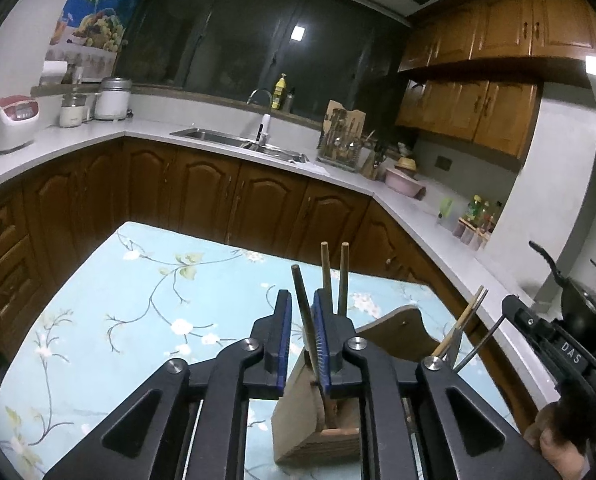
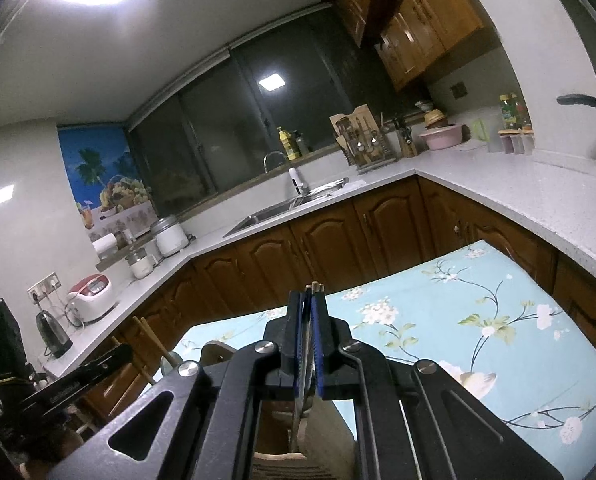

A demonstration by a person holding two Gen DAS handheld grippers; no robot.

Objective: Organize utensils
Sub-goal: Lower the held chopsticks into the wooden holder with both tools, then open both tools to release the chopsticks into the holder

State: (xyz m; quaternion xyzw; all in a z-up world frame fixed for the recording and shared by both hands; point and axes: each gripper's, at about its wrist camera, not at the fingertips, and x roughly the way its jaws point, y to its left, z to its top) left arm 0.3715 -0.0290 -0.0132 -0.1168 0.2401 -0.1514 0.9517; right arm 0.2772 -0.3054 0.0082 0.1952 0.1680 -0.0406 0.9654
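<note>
Left gripper (image 1: 301, 312) in its own view stands slightly parted, a dark flat utensil handle (image 1: 302, 304) rising between the blue pads, leaning on the right pad and clear of the left, over a wooden utensil holder (image 1: 317, 440) on the floral tablecloth (image 1: 138, 300); two wooden chopsticks (image 1: 335, 276) stand at one o'clock behind the fingers. Right gripper (image 2: 307, 312) in its view is nearly closed, a thin metal utensil (image 2: 303, 380) between its pads with chopstick tips (image 2: 313, 287) at twelve o'clock above, the wooden holder (image 2: 282, 468) beneath; whether the pads press it I cannot tell.
</note>
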